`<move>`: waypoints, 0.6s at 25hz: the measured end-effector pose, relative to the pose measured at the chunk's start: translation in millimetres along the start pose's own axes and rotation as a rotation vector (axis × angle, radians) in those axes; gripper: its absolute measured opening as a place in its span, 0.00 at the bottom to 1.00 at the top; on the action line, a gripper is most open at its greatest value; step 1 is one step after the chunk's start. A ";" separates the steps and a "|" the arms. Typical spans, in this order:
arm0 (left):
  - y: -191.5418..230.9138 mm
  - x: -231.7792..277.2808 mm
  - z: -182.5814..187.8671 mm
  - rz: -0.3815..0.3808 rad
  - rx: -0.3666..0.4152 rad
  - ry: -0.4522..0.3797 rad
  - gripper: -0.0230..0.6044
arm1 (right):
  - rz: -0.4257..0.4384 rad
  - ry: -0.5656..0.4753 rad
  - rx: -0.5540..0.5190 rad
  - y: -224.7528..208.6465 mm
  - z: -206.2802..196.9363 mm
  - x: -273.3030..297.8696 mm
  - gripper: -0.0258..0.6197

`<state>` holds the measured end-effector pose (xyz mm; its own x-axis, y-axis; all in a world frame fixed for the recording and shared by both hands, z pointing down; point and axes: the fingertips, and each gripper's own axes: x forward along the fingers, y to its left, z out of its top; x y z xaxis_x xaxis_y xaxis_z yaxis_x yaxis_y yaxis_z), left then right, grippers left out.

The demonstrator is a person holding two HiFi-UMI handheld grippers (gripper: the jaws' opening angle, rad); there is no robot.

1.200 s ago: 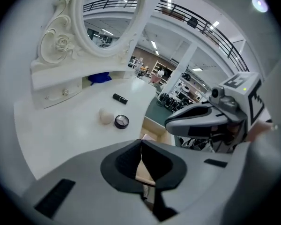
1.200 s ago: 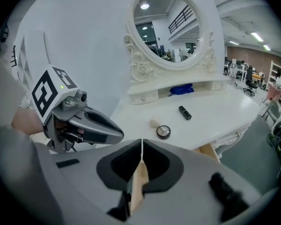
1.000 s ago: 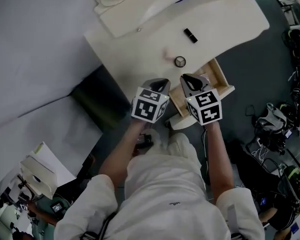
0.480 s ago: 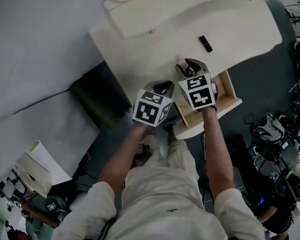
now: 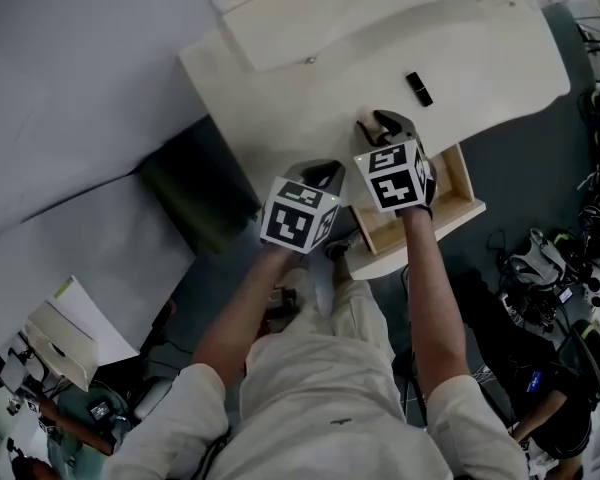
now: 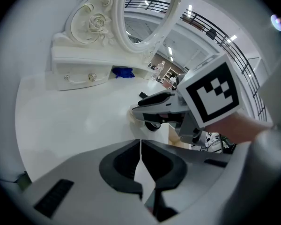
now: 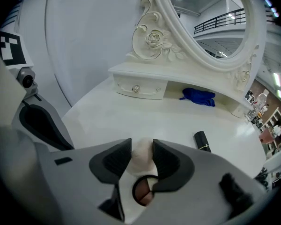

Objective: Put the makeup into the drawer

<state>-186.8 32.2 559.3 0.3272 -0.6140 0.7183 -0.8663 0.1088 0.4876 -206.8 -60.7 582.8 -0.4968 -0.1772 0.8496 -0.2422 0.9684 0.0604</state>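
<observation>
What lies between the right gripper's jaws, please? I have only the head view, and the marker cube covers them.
Observer: A pale powder puff lies between the jaws of the right gripper, which have just been opening and stand apart on either side of it.
Operator: Thank you. Is anything else under that gripper?
Observer: Yes, a round compact with brown and pink shades lies on the table, on the near side of the puff.
Operator: And is the left gripper carrying anything?
Observer: No, the left gripper has its jaws together with nothing between them.
</observation>
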 end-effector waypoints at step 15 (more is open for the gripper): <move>-3.5 -0.2 -4.9 0.005 -0.011 0.008 0.05 | -0.038 0.013 -0.028 -7.6 -4.6 8.8 0.20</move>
<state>-181.9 35.7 559.9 0.3257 -0.6074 0.7245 -0.8636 0.1208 0.4895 -205.5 -68.7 592.2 -0.4767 -0.2121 0.8531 -0.2376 0.9654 0.1072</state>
